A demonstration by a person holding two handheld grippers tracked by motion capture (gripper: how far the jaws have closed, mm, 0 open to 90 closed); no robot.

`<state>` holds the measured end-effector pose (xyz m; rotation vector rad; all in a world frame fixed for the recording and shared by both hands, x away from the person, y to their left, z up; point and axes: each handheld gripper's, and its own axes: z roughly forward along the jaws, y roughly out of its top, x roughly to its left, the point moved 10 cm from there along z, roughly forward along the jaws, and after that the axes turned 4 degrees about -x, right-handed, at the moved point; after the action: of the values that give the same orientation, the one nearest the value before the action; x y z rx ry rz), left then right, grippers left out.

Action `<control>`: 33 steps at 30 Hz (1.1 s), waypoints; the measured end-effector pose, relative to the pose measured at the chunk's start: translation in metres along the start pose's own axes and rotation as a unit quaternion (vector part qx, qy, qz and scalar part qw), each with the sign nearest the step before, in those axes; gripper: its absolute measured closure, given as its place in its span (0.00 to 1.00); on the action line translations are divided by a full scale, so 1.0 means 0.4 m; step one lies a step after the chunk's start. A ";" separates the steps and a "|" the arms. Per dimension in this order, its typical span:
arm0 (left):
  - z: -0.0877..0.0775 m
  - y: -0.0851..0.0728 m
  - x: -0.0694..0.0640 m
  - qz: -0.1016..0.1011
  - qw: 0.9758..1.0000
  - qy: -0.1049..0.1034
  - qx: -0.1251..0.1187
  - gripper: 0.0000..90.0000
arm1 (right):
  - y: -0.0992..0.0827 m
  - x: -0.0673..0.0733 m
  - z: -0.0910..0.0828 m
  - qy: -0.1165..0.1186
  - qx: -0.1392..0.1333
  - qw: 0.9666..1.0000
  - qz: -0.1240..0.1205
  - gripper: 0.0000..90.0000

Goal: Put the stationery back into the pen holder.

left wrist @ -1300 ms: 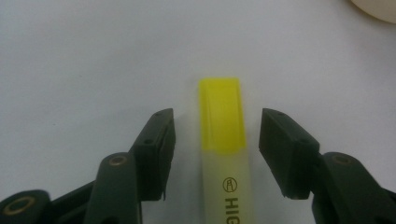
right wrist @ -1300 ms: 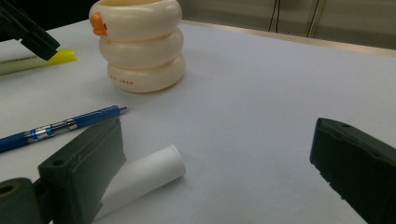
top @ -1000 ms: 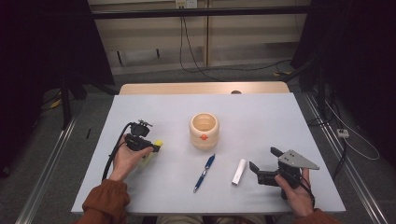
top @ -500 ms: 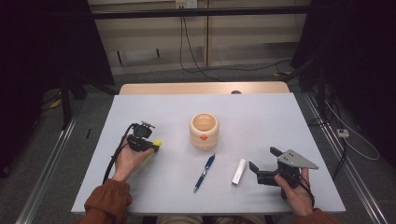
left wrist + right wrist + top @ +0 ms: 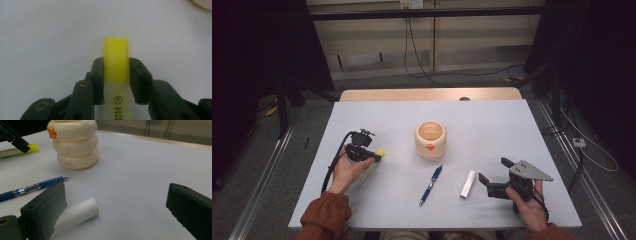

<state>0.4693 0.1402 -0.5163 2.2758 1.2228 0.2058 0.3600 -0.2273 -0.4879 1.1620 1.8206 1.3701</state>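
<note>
A yellow highlighter (image 5: 116, 57) lies on the table at the left, its cap pointing away from the hand. My left gripper (image 5: 116, 67) has just been closing, and its pads now press on both sides of the highlighter where cap meets barrel. In the high view, the left gripper (image 5: 374, 156) rests low over the highlighter (image 5: 380, 152). My right gripper (image 5: 493, 170) stands open at the right front, jaws wide apart. In the right gripper view, a white cylinder (image 5: 77, 216) lies just beside the left jaw of the right gripper (image 5: 116, 195), untouched.
A cream ringed cup (image 5: 430, 139) with an orange duck bill stands mid-table, also in the right gripper view (image 5: 75, 142). A blue pen (image 5: 431, 185) lies in front of it, left of the white cylinder (image 5: 468, 184). The table's front edge is close to both hands.
The left gripper's jaws have drawn in onto the yellow highlighter. Both hands have stayed where they were, and the right gripper is unchanged.
</note>
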 end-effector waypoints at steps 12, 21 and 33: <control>-0.037 0.033 -0.004 0.002 0.998 -0.023 -0.060 0.75 | 0.000 0.000 0.000 0.000 0.000 1.000 0.000 0.03; -0.053 0.052 -0.026 0.019 0.994 -0.044 -0.094 0.75 | 0.000 0.000 0.000 0.000 -0.001 1.000 0.000 0.03; -0.087 0.085 -0.045 0.022 0.985 -0.063 -0.160 0.75 | 0.001 0.000 0.000 0.000 -0.001 1.000 0.000 0.03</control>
<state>0.4706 0.1241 -0.4668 2.0064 0.9960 0.2502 0.3599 -0.2272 -0.4876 1.1621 1.8186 1.3720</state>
